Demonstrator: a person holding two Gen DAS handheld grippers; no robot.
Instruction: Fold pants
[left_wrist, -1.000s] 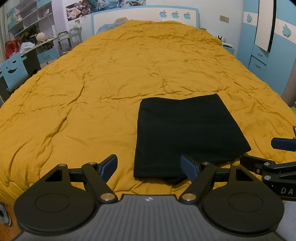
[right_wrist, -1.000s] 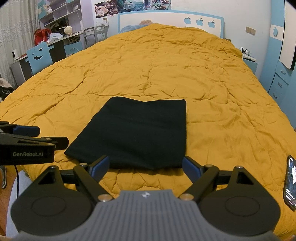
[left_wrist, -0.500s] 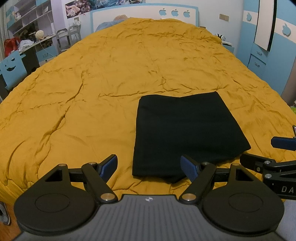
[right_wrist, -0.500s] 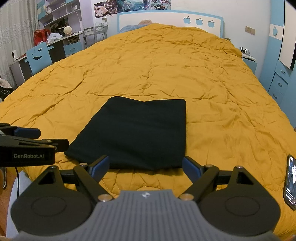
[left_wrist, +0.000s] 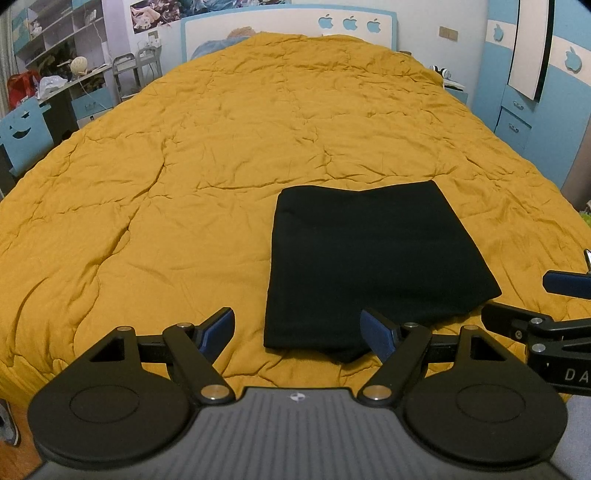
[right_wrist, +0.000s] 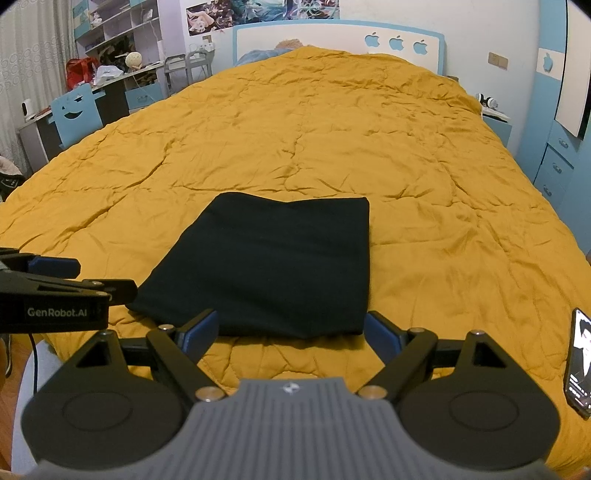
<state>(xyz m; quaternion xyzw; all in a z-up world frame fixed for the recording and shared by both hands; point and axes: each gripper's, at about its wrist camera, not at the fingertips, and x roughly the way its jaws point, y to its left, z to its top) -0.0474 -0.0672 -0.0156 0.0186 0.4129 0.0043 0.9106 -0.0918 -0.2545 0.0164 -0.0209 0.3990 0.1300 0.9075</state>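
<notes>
The black pants (left_wrist: 369, 266) lie folded into a flat rectangle on the yellow quilt (left_wrist: 184, 184) near the bed's front edge; they also show in the right wrist view (right_wrist: 273, 266). My left gripper (left_wrist: 301, 334) is open and empty, held back from the fold's near left corner. My right gripper (right_wrist: 291, 334) is open and empty, just short of the fold's near edge. Each gripper shows at the edge of the other's view, the right one (left_wrist: 546, 325) and the left one (right_wrist: 55, 291).
A phone (right_wrist: 580, 362) lies on the quilt at the right front. A desk with a blue chair (right_wrist: 75, 114) and shelves stand left of the bed. Blue drawers (right_wrist: 554, 166) stand on the right. The headboard (right_wrist: 340, 40) is at the far end.
Both grippers have drawn back slightly from the folded pants and stay open. The pants have not moved.
</notes>
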